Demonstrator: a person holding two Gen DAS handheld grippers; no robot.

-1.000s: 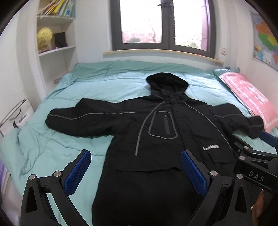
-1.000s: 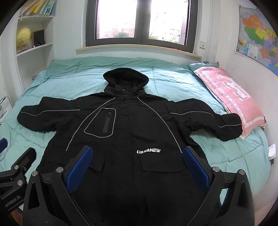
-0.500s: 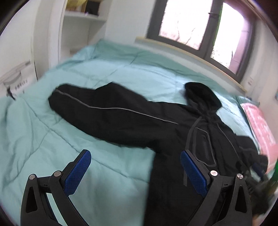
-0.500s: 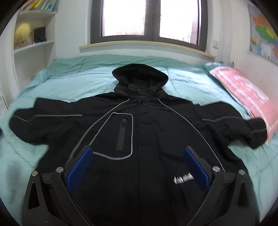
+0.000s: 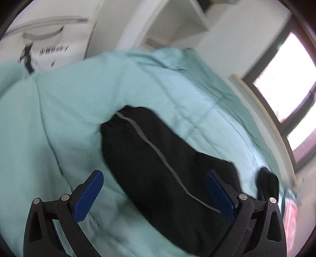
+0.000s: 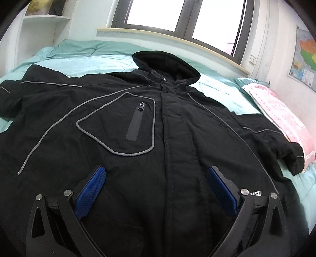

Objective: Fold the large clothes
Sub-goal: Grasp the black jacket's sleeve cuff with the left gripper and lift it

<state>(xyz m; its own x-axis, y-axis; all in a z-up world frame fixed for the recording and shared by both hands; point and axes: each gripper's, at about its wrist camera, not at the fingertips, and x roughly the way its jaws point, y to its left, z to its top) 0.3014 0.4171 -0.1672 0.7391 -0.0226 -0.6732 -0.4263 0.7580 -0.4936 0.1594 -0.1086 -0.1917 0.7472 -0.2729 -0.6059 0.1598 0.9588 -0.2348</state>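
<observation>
Two grippers, both with jaws spread wide and nothing between the blue pads. Black jacket (image 6: 162, 126) lies face up on a teal bedspread (image 6: 94, 57), hood (image 6: 164, 65) toward the window (image 6: 177, 17), front closed, both sleeves stretched out sideways. Right gripper (image 6: 156, 191) hangs low over the jacket's front, below the grey-piped chest pocket (image 6: 126, 124). Left gripper (image 5: 154, 195) hovers over one outstretched sleeve (image 5: 158, 160), its grey stripe running between the fingers; cuff end lies on bare bedspread. Left view is blurred and tilted. Pink pillow (image 6: 282, 116) sits beside the other sleeve's cuff; whether they touch is unclear. White shelf (image 6: 47, 17) by the bed's far corner.
</observation>
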